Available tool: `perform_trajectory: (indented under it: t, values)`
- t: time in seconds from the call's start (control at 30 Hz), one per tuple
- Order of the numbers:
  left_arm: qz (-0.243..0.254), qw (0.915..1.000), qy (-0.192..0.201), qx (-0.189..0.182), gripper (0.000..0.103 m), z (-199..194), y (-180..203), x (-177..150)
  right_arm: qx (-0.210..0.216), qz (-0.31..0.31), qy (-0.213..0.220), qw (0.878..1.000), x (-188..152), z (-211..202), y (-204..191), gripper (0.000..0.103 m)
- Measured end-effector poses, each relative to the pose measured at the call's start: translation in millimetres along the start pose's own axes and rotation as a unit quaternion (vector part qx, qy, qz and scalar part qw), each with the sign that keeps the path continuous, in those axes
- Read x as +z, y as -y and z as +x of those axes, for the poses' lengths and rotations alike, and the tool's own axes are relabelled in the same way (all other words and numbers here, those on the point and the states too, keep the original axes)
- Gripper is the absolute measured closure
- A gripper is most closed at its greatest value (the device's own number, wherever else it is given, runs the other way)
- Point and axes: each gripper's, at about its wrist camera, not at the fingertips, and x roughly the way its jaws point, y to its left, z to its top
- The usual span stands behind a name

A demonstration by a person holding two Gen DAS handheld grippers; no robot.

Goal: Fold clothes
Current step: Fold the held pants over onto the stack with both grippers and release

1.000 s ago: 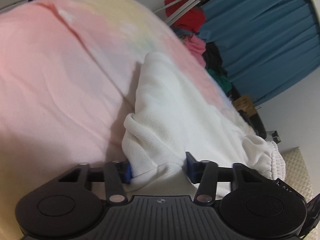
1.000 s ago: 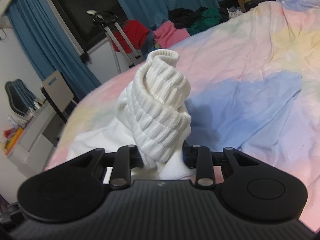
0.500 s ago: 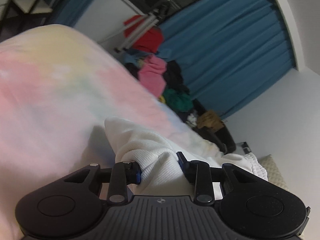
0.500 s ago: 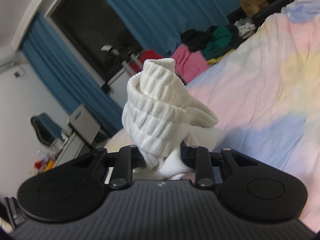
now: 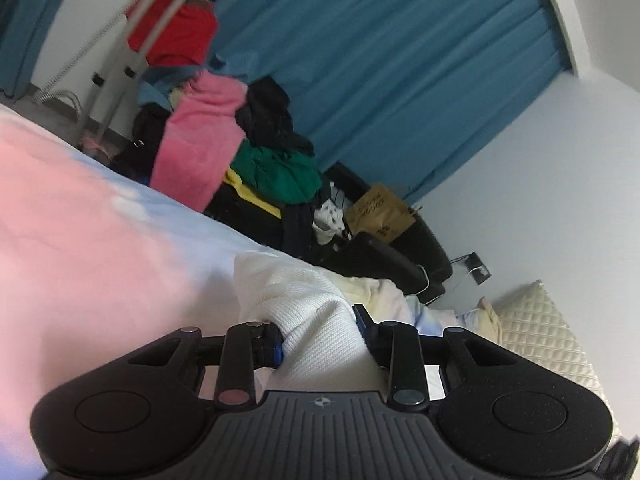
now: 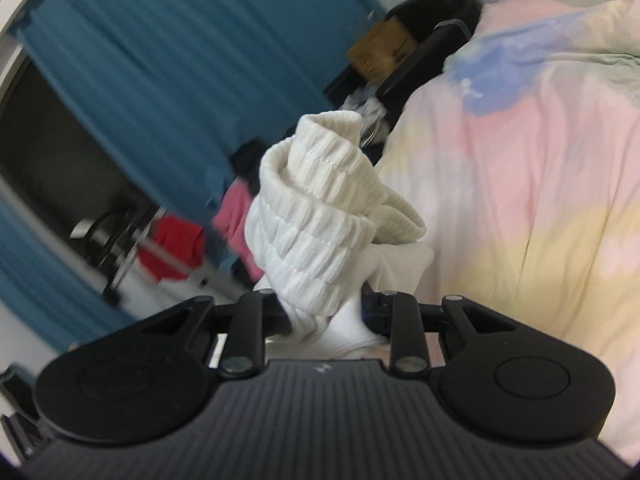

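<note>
A white knit garment (image 5: 304, 304) is bunched between the fingers of my left gripper (image 5: 320, 336), which is shut on it just above the pastel bedspread (image 5: 80, 240). My right gripper (image 6: 324, 312) is shut on the garment's ribbed white waistband (image 6: 316, 216), which stands up twisted in front of the camera, lifted off the bedspread (image 6: 520, 200). The cloth between the two grippers is hidden.
A pile of pink, black and green clothes (image 5: 240, 148) lies beyond the bed's far edge, by blue curtains (image 5: 400, 60). A metal rack with a red garment (image 5: 172, 32) stands at the left. A cream quilted pillow (image 5: 552, 340) sits at the right. A cardboard box (image 5: 380, 212) stands behind the pile.
Both grippers have lifted and tilted with the garment still held. The views now point more at the curtains and clothes pile, and less of the bedspread shows.
</note>
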Motion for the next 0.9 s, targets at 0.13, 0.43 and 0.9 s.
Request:
perform_trajectory:
  t: [0.13, 0.43, 0.9]
  values:
    - [0.033, 0.9994, -0.009, -0.003, 0.070, 60.9, -18.2, -36.2, -0.010, 0.028, 0.058, 0.998, -41.2, 25.9, 63.0, 0.073]
    - [0.113, 0.9917, -0.061, -0.007, 0.062, 89.8, -112.3, -97.7, -0.010, 0.046, 0.064, 0.997, -136.1, 30.2, 135.5, 0.067]
    - [0.222, 0.9682, -0.090, 0.072, 0.011, 1.9, -44.3, -82.7, -0.111, 0.029, -0.025, 0.993, -109.8, -18.5, 109.8, 0.051]
